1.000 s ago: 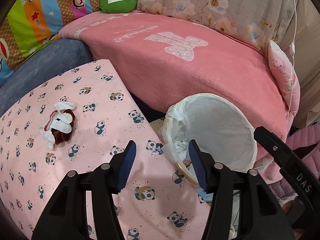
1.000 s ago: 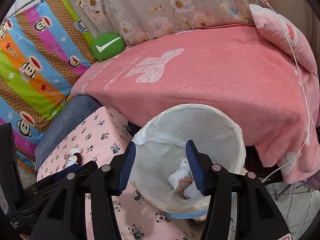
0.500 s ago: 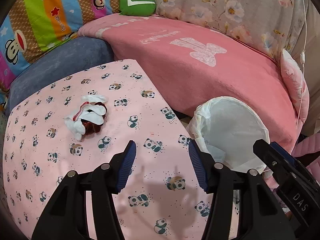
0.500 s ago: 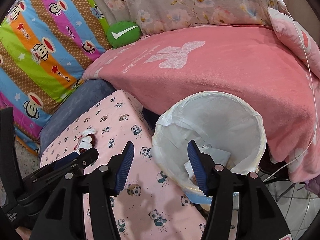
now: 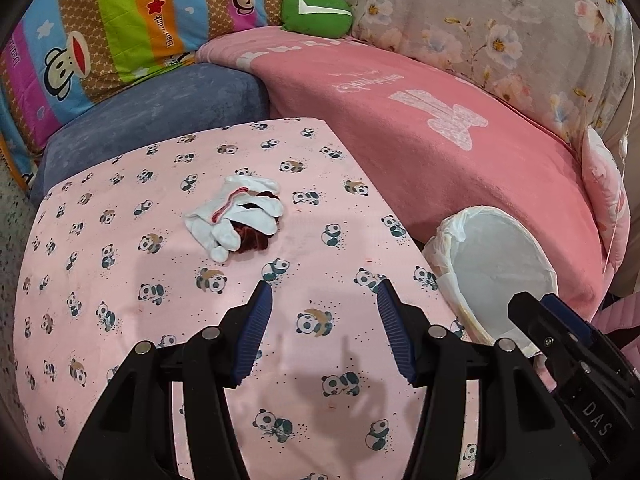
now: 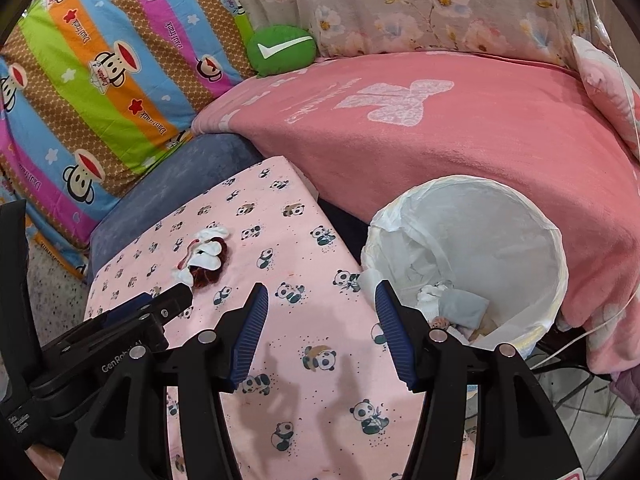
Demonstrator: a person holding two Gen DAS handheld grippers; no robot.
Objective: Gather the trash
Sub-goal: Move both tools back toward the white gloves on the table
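- At your far left, a striped quilt with cartoon monkeys (image 5: 100, 28) in blue, green, orange and magenta stands upright, soft and puffy.
- Below it sits a blue-grey velvety cushion (image 5: 160, 108), rounded at the edges, touching the table's far edge.
- In front of you, the table is covered by a smooth pink panda-print cloth (image 5: 120, 280), flat and square-cornered.
- On that cloth lies your trash: a crumpled white tissue wad with a dark red scrap (image 5: 238, 216), limp and wrinkled, well ahead of your left gripper (image 5: 324, 312).
- Your left gripper's blue ribbed pads stand apart with nothing between them, only cloth beneath.
- Your right gripper (image 6: 320, 320) likewise gapes empty over the table's right edge.
- A round green plush cushion with a white tick (image 5: 316, 10) rests at the back.
- A fuzzy pink fleece blanket (image 5: 440, 140) drapes the sofa.
- At your right, a round bin lined with a thin white plastic bag (image 6: 472, 248) stands just beside the table, crumpled paper inside.
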